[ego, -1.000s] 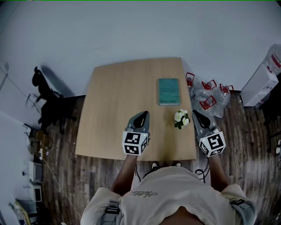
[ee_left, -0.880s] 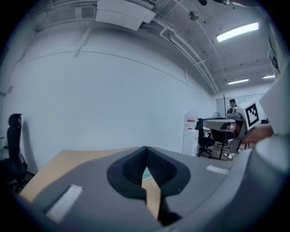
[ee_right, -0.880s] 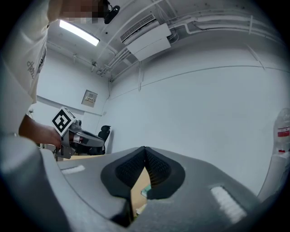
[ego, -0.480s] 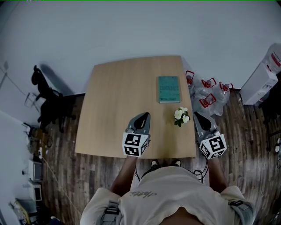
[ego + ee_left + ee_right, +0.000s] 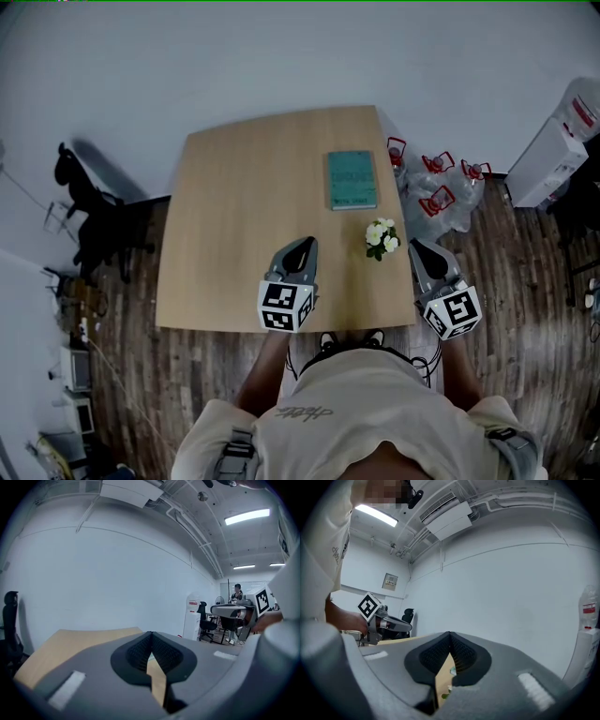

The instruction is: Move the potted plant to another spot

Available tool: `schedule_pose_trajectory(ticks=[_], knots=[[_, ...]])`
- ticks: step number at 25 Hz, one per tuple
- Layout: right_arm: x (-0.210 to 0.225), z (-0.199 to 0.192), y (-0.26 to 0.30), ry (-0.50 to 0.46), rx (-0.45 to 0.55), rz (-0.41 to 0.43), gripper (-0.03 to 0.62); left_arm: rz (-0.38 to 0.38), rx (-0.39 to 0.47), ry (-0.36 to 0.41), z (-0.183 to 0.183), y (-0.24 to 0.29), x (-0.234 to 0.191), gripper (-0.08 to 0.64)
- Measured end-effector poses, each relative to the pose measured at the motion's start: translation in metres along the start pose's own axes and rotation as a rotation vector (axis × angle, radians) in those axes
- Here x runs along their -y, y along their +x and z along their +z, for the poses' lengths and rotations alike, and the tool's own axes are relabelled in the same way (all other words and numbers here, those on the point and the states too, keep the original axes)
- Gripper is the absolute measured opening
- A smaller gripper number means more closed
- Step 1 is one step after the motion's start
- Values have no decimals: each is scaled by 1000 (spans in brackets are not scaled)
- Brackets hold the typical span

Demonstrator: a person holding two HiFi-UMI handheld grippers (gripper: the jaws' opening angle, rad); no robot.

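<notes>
- Pale wooden counter [image 5: 234, 206] in a white-walled room carries the small potted plant with white flowers and green leaves [image 5: 381, 238]. It stands upright near the front right corner, and neither claw touches it.
- Your right claw [image 5: 418, 247] sits just beside the plant, on its right, at the counter's edge. Its pads are pressed together and it holds nothing.
- Your left claw [image 5: 306, 244] hangs over the counter's front, well apart from the plant on its left. It is also closed tight and empty.
- Your right hand is clearly the nearer one; from its tip the plant lies to the left.
- This fits either a plant about to be picked up or one just set down.
- Beyond the plant a flat teal rectangular book [image 5: 352, 178] lies apart from it, its long axis running away from you.
</notes>
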State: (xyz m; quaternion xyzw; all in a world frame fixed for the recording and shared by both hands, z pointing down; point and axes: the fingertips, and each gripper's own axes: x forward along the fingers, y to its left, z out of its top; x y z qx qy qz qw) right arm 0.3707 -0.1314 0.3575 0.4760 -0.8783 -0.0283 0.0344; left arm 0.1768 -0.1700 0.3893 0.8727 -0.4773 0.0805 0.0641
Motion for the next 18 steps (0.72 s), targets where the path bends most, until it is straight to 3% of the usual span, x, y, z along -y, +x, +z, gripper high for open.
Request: schedule_pose_trajectory(ticks=[12,18], knots=[[1,-15,-1,23,-29,4,2,11,-29,-30,-18,2,-5,12],[-1,-16,-2,17,-28,12,2,27,-58,22,-27,2,0,12]])
